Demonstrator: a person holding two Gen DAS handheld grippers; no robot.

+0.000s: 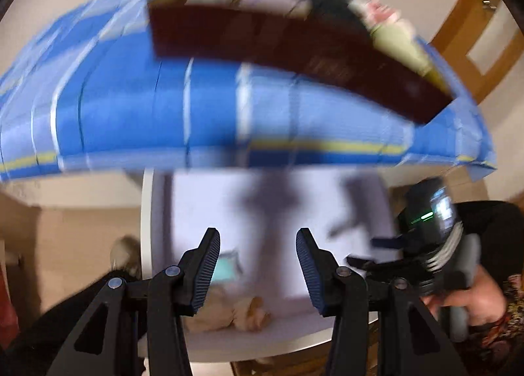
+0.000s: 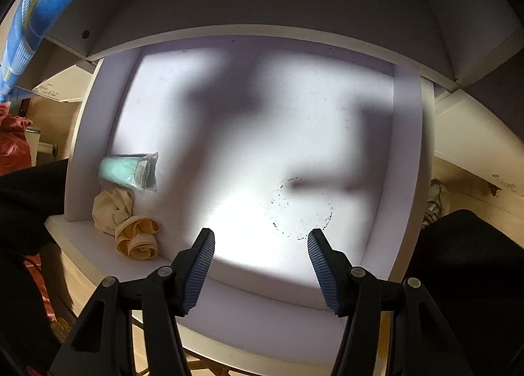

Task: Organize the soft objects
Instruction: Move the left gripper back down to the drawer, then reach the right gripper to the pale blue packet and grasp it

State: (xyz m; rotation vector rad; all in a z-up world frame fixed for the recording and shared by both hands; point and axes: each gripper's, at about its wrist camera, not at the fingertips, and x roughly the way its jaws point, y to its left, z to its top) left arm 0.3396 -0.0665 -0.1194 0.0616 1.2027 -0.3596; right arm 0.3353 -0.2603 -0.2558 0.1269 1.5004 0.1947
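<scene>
In the left wrist view, blurred, the left gripper (image 1: 258,266) hangs with jaws apart and nothing between them, over a white shelf (image 1: 344,205). Below the fingers lies a beige cloth (image 1: 242,310), with a teal pack (image 1: 226,269) just beyond it. Higher up, a dark box (image 1: 294,58) filled with assorted soft items sits on a blue striped cover (image 1: 163,107). The right gripper (image 1: 370,255) shows at the right edge, held in a hand (image 1: 458,297). In the right wrist view, the right gripper (image 2: 261,264) is likewise released and empty above the shelf's lit floor (image 2: 294,147). The cloth (image 2: 126,222) lies crumpled near the left wall, touching or nearly touching the pack (image 2: 129,170). The cloth looks light and limp, so a pinch on its bunched roll should hold; the pack's film is probably slippery, so its padded middle is the better place to take it.
</scene>
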